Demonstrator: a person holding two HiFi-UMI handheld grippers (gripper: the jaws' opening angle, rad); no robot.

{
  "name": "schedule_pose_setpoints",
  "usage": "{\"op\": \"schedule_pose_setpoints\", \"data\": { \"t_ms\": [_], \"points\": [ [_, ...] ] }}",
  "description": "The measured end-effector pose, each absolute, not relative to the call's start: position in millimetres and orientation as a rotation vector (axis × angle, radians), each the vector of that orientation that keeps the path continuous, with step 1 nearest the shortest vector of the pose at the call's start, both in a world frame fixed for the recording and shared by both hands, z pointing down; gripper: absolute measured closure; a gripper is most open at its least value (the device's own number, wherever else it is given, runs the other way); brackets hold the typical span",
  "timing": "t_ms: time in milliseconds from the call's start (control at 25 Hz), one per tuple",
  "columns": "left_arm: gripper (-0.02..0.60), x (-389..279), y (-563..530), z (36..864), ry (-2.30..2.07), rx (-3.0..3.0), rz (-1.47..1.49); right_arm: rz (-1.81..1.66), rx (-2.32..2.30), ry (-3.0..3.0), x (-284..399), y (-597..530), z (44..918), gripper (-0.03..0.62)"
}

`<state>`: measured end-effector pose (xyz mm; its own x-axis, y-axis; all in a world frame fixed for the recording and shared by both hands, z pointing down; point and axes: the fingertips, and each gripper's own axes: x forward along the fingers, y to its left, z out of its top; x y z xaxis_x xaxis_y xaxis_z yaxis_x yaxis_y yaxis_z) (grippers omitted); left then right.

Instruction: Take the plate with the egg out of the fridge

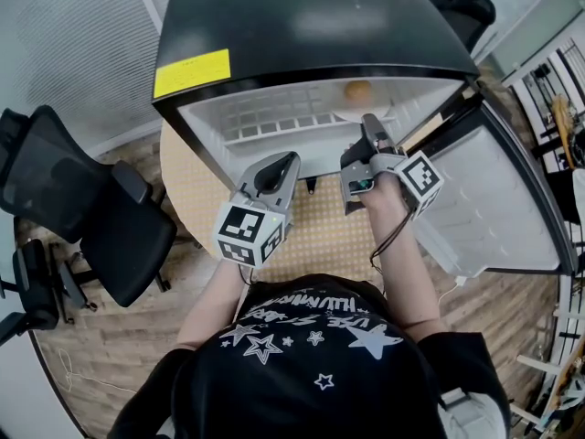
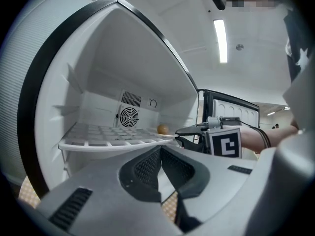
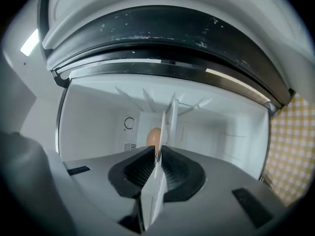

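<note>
Wood-plank flooring [image 1: 110,355] runs under a round bench [image 1: 196,167] covered in a yellow checked cloth, and the small fridge [image 1: 311,16] stands on it with its glossy black top toward me.

From my right tool's camera, the plate [image 3: 158,181] is a thin, smooth white disc seen edge-on. Its near rim is pinched between the ribbed black pads of my right tool [image 3: 157,154], which is clamped shut on it. The egg [image 3: 153,136] is tan, matte and oval, and it sits on the plate just past the pads. Plate and egg are inside the fridge, on the right end of the white grid shelf [image 2: 98,134], close to the open front.

My left tool [image 2: 161,154] hangs just outside the opening, lower than the shelf and to the left of the right one. Its two dark textured pads are pressed together with nothing between them. Both tools have grey moulded plastic bodies, and each carries a cube with black-and-white square markers.

The fridge interior is white moulded plastic with ribbed side walls. A round fan grille [image 2: 129,116] sits in the back wall. The door [image 1: 494,199] is swung wide to the right, showing its pale inner lining. A yellow rectangular sticker [image 1: 191,71] sits on the black top near the front left corner.

Two black mesh-backed office chairs [image 1: 91,208] stand left of the bench. Overhead, a long strip light [image 2: 220,41] glows in a white ceiling.
</note>
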<state>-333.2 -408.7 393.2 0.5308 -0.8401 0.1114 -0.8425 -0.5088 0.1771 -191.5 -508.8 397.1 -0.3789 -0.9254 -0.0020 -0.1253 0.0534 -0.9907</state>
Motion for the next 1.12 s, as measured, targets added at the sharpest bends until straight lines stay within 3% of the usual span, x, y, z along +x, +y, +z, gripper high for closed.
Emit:
{"op": "schedule_pose_setpoints", "data": {
  "t_ms": [640,840,1120],
  "points": [
    [0.572,-327.2,-405.3,400.6,-1.409,2.559,0.007,-1.375,-1.006,1.622,-188.1,-475.4,394.7,0.553],
    [0.572,-325.6,-399.8,402.0,-1.406,2.556,0.006,-1.368,-0.991,1.649,-192.1,-483.3,395.3,0.480],
    [0.572,-327.0,-398.0,402.5,-1.425,2.545,-0.006,-1.374,-1.011,1.628,-189.0,-493.0,403.7,0.519]
  ]
}}
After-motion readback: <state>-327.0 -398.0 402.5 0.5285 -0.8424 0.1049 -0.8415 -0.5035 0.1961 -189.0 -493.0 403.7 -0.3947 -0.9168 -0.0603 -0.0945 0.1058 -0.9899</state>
